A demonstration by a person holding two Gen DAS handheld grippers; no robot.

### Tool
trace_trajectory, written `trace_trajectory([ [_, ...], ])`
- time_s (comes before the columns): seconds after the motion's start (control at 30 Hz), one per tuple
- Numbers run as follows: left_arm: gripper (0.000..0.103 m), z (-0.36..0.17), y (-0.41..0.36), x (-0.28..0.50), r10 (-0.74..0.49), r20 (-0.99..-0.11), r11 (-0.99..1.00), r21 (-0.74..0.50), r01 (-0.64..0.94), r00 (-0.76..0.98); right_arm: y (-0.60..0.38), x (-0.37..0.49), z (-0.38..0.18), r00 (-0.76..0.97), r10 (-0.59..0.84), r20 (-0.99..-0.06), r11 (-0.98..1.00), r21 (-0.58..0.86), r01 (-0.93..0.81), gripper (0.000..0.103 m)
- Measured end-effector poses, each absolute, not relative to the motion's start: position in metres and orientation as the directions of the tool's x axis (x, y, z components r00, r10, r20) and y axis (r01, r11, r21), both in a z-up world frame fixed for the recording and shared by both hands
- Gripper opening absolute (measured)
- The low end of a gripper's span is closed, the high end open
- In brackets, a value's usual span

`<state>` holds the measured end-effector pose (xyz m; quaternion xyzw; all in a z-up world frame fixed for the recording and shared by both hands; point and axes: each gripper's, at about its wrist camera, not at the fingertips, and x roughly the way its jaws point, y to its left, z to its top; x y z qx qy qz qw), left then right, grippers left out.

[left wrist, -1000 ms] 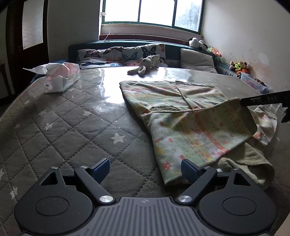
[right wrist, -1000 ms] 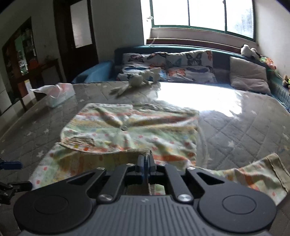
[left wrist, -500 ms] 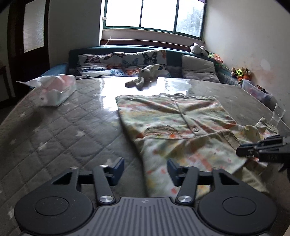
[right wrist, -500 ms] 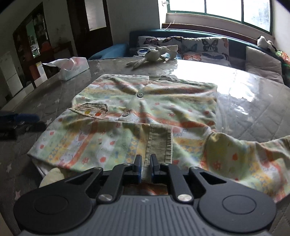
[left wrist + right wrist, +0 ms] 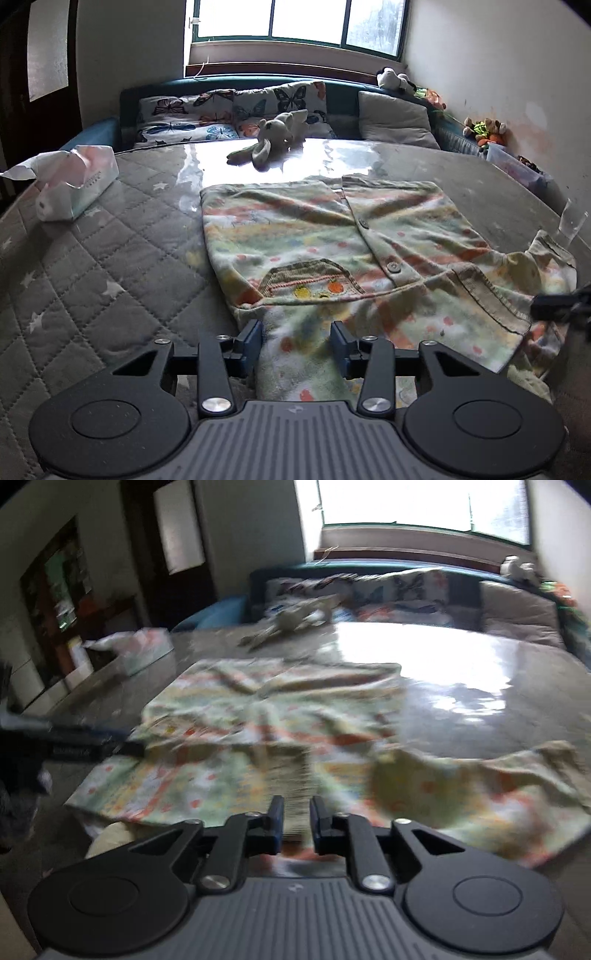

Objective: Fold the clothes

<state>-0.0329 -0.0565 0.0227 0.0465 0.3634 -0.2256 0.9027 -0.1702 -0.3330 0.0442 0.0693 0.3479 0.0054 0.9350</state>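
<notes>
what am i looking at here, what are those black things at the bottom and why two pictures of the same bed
The black parts are two hand-held grippers, each a two-finger tool that a person carries, one per hand. No robot arm is involved. Each carries a wide-angle camera looking forward along its fingers, so you get two views of one scene.

One picture comes from the left hand-held gripper, the other from the right hand-held gripper; that right view is blurred.

On the quilted bed lies a patterned child's shirt, partly folded, with buttons and a small pocket. Further back are a tissue pack, a soft toy rabbit and butterfly pillows.

Both sets of fingers are apart. The left ones have a fold of the shirt between them; the right ones stand narrowly open around its ribbed cuff. Nothing looks clamped.
</notes>
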Motion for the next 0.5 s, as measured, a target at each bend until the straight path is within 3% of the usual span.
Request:
trace_trajectory([
  [0.27, 0.047, 0.028, -0.059, -0.038, -0.369, -0.667, 0.893, -0.062, 0.446, 0.647, -0.433, -0.197, 0.046, 0.727, -0.220, -0.650, 0.932, 0.080, 0.353, 0.019],
  [0.37, 0.050, 0.032, -0.059, -0.041, -0.362, -0.662, 0.896, -0.052, 0.442, 0.657, -0.473, -0.203, 0.042, 0.694, -0.314, -0.648, 0.884, 0.067, 0.462, 0.035],
  [0.5, 0.051, 0.035, -0.060, -0.043, -0.351, -0.660, 0.900, -0.042, 0.434, 0.664, -0.518, -0.208, 0.030, 0.644, -0.392, -0.657, 0.815, 0.077, 0.574, 0.035],
])
